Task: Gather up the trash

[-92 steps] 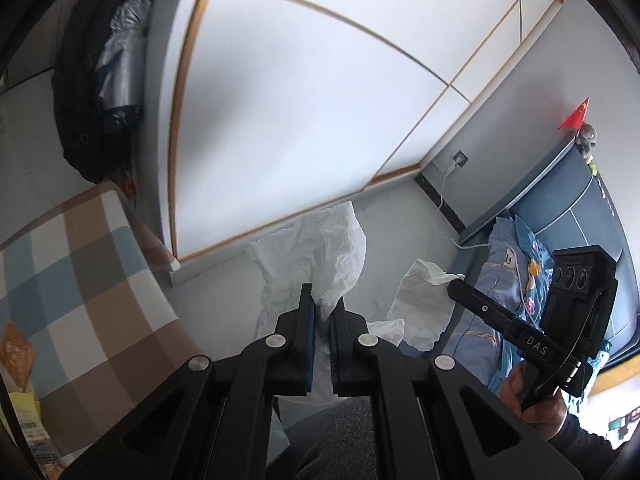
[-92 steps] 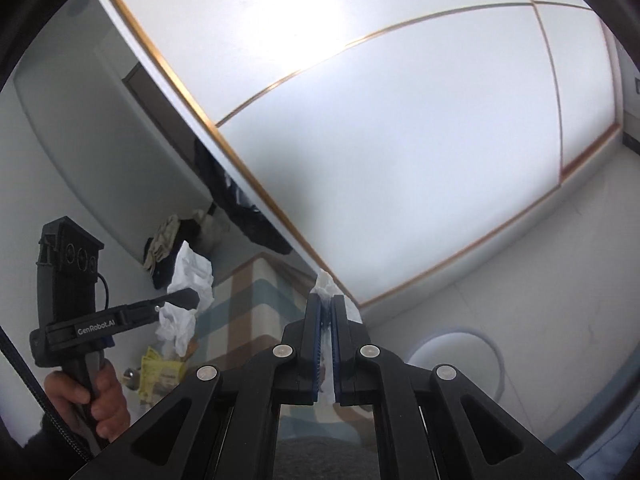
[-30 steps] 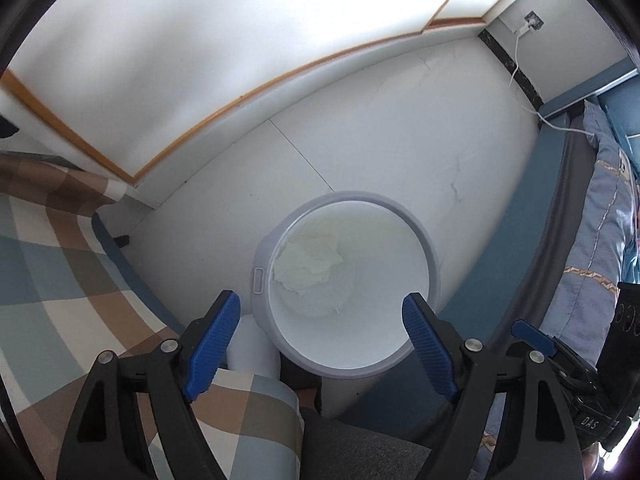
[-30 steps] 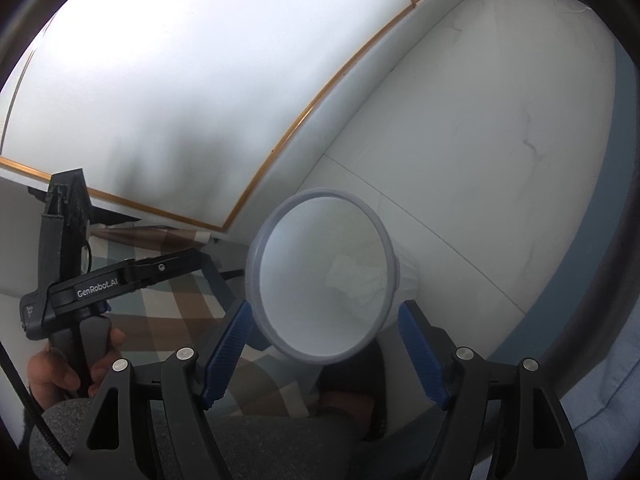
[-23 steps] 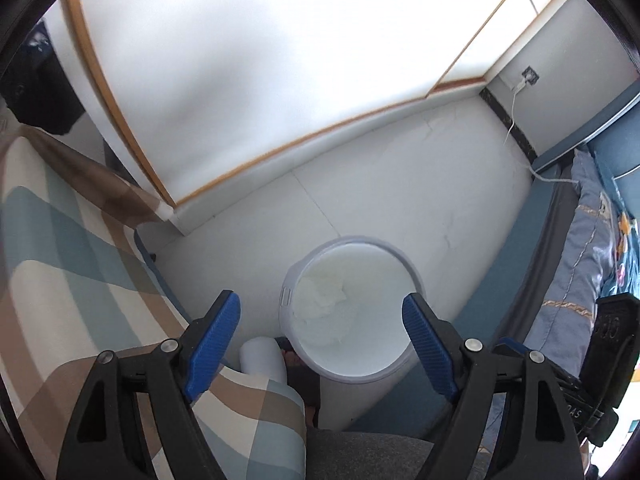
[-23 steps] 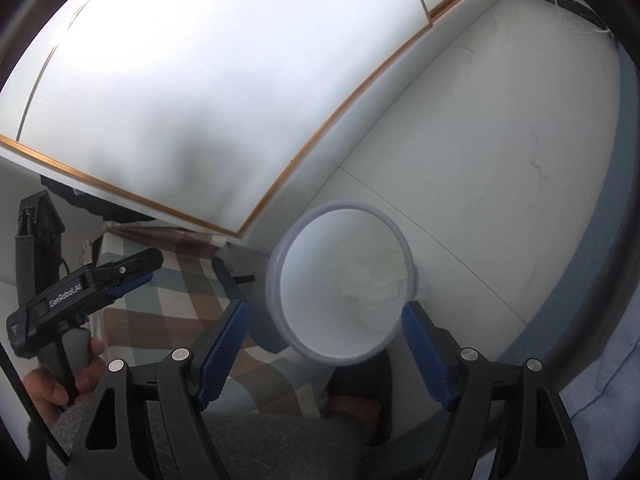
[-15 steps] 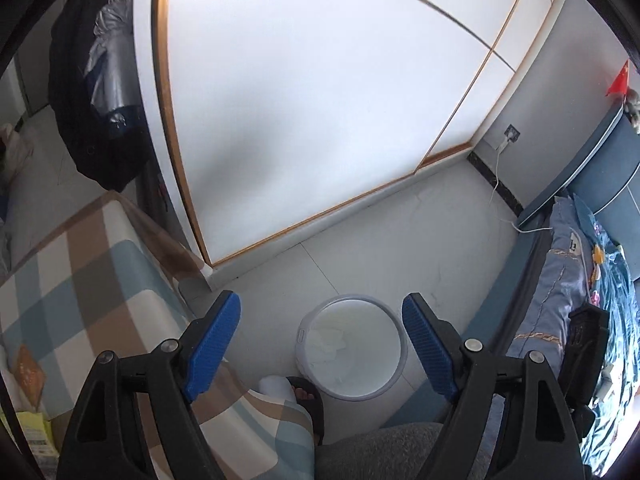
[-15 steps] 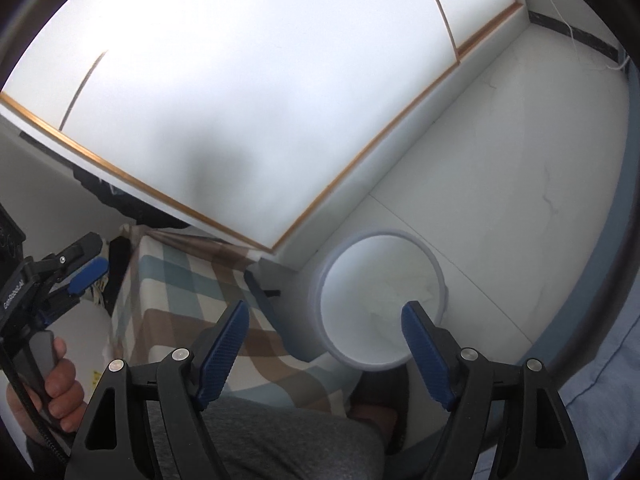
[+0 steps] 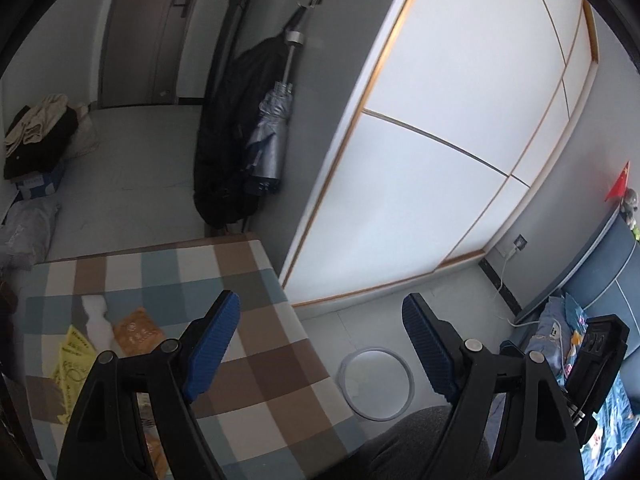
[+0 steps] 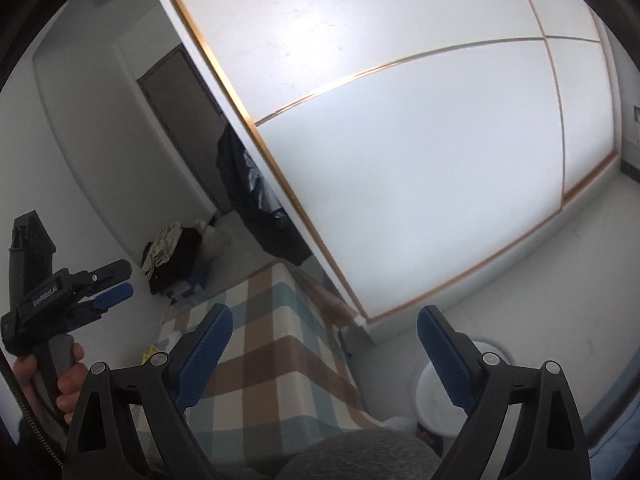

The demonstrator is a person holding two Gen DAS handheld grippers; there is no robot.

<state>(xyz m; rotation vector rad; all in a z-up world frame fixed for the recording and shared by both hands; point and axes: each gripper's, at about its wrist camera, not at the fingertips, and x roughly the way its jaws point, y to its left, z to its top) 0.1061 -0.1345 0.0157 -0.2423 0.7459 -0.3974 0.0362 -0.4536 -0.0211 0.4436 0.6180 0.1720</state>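
Note:
My left gripper stands open with nothing between its blue pads, high over the checked tablecloth. On the cloth lie a crumpled white tissue, an orange packet and a yellow wrapper. The white bin stands on the floor beside the table, low between my fingers. My right gripper is empty and its jaws are opening. Its right finger partly hides the bin. In the right wrist view a hand holds the left gripper at far left.
A dark coat and a folded umbrella hang beyond the table. White sliding wardrobe doors fill the right. A pile of clothes sits far left. Blue bedding lies at the right edge. A grey knee is below.
Both grippers, earlier shut on white tissue, are empty and have risen and tilted up from over the bin. The bin has shrunk low in view; the table's litter has appeared. The right jaws have widened.

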